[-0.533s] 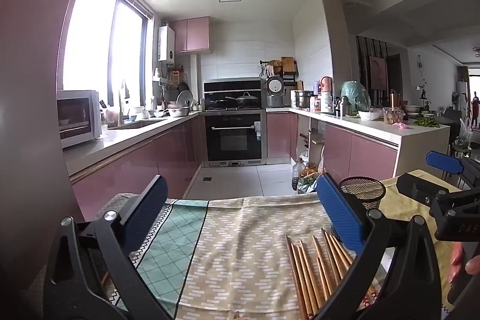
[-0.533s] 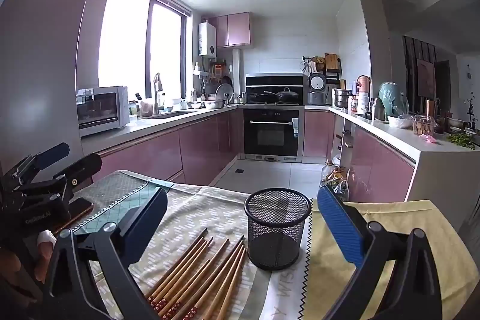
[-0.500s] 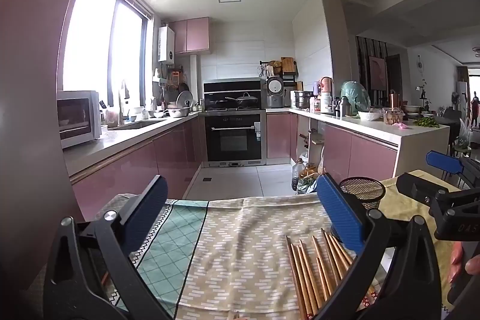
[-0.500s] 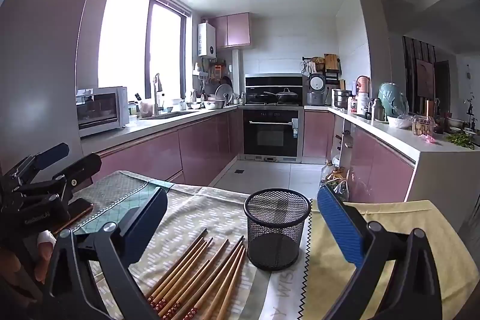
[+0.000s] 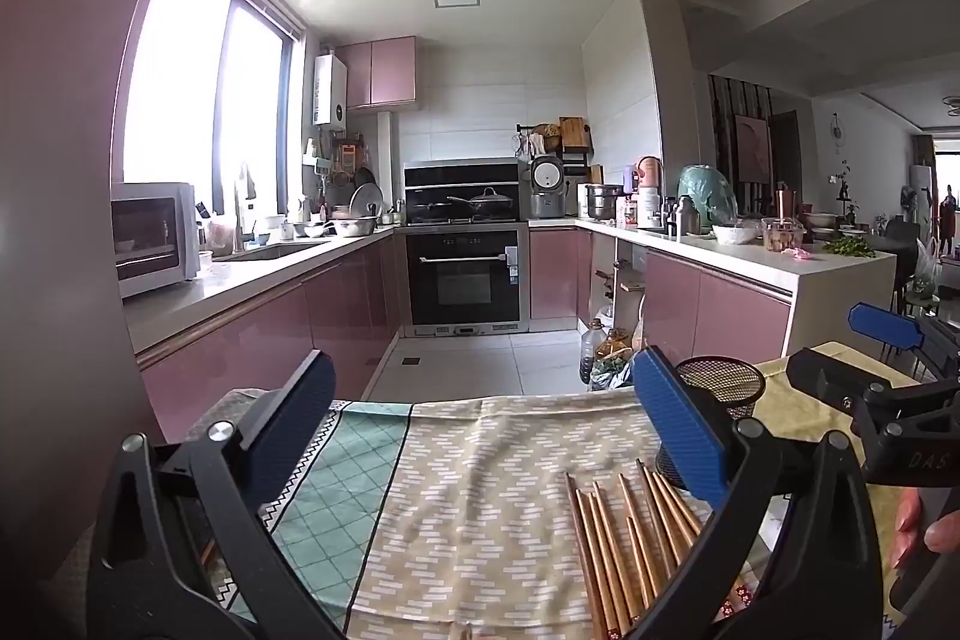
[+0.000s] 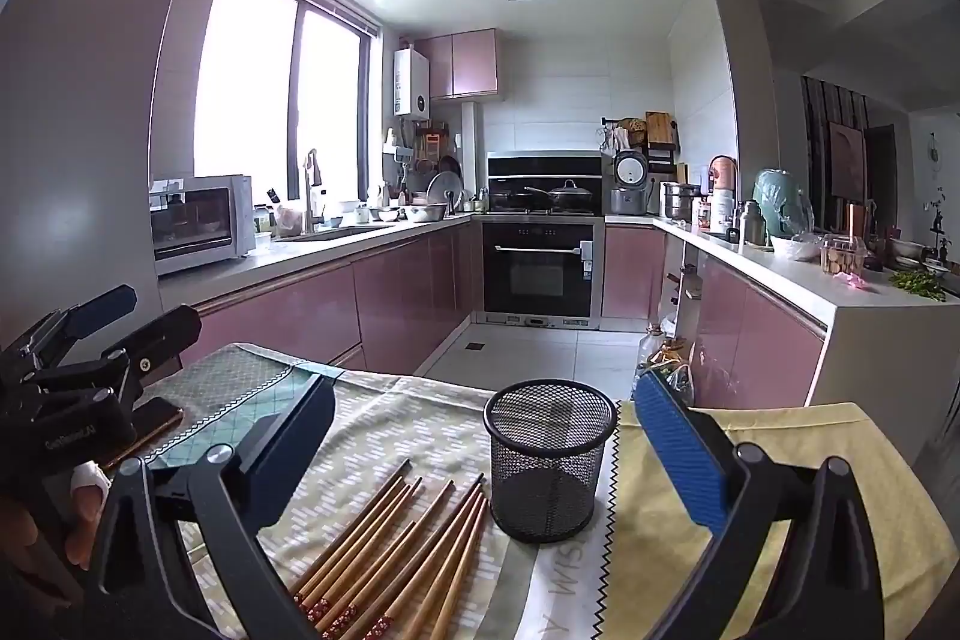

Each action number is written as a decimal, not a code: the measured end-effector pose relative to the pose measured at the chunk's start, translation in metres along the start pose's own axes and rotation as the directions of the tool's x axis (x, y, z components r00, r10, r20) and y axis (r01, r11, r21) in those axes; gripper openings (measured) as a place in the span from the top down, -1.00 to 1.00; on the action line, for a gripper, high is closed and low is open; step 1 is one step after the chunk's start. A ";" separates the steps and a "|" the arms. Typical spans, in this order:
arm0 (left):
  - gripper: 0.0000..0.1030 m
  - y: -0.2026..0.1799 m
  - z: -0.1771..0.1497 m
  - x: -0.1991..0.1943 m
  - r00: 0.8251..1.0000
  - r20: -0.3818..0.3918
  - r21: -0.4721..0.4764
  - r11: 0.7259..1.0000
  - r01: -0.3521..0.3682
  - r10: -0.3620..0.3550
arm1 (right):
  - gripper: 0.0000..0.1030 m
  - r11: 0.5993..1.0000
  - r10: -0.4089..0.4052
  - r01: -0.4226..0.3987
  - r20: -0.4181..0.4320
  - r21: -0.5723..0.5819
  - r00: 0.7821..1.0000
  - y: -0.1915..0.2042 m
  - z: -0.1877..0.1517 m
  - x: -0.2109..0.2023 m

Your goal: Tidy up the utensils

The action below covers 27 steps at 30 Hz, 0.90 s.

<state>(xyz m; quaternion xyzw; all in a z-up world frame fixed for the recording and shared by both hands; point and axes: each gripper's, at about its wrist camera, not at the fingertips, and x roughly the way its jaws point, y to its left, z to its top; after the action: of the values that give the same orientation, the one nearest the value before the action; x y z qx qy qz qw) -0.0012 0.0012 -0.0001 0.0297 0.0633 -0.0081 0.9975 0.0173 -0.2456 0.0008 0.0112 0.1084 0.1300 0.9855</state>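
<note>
Several wooden chopsticks (image 6: 396, 550) lie side by side on the patterned cloth, just left of an empty black mesh cup (image 6: 549, 460). In the left wrist view the chopsticks (image 5: 624, 544) lie low at the right, and the mesh cup (image 5: 720, 385) stands partly behind my right finger. My left gripper (image 5: 480, 436) is open and empty above the cloth. My right gripper (image 6: 480, 451) is open and empty, with the chopsticks and the cup between its fingers further ahead. Each gripper shows at the edge of the other's view.
The table carries a beige patterned cloth (image 5: 480, 490), a teal cloth (image 5: 336, 484) at the left and a yellow cloth (image 6: 780, 460) at the right. Beyond the table's far edge are the kitchen floor, pink cabinets and an oven (image 6: 540, 268).
</note>
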 end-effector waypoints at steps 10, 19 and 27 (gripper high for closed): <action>-0.90 -0.001 0.001 -0.001 1.000 0.003 -0.007 1.000 -0.003 0.003 | -0.88 1.000 0.002 -0.002 0.001 -0.001 1.000 0.002 -0.001 -0.002; -0.90 -0.001 0.002 -0.001 1.000 0.004 -0.011 1.000 -0.003 0.003 | -0.88 1.000 -0.001 0.001 0.003 0.002 1.000 0.001 -0.001 -0.001; -0.90 -0.001 0.002 -0.001 1.000 0.003 -0.011 1.000 -0.003 0.003 | -0.88 1.000 -0.001 0.001 0.004 0.002 1.000 0.002 -0.001 -0.001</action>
<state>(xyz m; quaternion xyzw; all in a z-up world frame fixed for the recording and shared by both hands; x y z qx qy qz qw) -0.0017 0.0000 0.0020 0.0240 0.0619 -0.0064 0.9978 0.0155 -0.2439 0.0001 0.0123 0.1065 0.1292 0.9858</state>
